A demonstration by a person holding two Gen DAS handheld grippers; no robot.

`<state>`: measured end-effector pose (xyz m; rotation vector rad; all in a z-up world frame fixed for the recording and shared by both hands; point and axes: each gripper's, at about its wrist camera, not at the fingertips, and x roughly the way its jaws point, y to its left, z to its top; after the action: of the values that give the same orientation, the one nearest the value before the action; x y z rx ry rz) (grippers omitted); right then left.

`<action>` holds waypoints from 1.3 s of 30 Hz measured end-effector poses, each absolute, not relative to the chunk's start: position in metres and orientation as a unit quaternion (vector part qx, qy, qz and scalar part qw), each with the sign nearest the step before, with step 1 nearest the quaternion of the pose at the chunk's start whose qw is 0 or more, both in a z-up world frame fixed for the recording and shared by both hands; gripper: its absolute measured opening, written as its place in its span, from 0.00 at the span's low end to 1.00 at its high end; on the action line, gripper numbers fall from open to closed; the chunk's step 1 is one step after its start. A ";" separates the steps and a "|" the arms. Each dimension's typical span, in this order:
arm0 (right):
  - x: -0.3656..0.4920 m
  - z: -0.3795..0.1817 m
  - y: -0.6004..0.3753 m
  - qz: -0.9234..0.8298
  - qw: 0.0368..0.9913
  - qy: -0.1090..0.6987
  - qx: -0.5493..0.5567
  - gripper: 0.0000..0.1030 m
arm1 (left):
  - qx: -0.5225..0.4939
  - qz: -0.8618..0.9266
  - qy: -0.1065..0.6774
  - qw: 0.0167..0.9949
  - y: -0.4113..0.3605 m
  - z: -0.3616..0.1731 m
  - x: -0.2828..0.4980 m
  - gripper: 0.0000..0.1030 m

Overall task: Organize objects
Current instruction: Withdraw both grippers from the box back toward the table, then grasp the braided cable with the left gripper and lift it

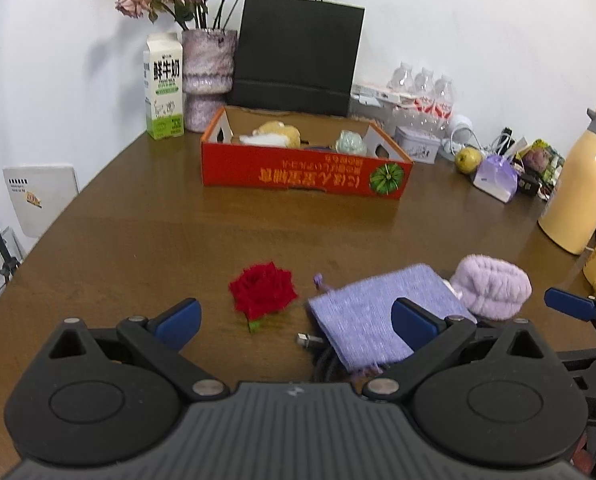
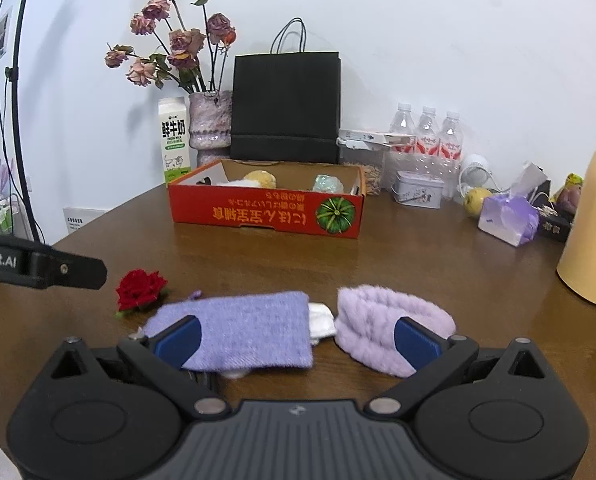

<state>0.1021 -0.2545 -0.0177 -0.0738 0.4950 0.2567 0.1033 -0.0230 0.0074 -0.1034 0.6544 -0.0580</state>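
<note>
Wooden brown table [image 1: 138, 240] carries red fabric rose [image 1: 264, 290] and lilac knitted pouch [image 2: 238, 328] before my wide-open, empty left gripper [image 1: 298, 320] and right gripper [image 2: 298, 338].

1. A plain white wall [image 2: 438, 32] runs behind the scene, evenly lit with soft shadows.
2. A dark brown wooden table [image 1: 146, 216] with a glossy top and a curved edge fills the foreground.
3. A black stand pole [image 2: 16, 92] rises at the left, beside the table.
4. A white wall socket [image 2: 83, 216] sits low on the wall, beyond the table edge.
</note>
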 end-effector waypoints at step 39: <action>0.087 -0.054 -0.308 0.085 0.965 0.249 -0.005 1.00 | -0.047 -0.043 0.387 0.920 -0.091 -0.060 0.113 1.00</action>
<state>0.0867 -0.3083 -0.0536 -0.0101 0.5041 0.1722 0.1127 -0.0913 -0.0601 -0.0960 0.7952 -0.0879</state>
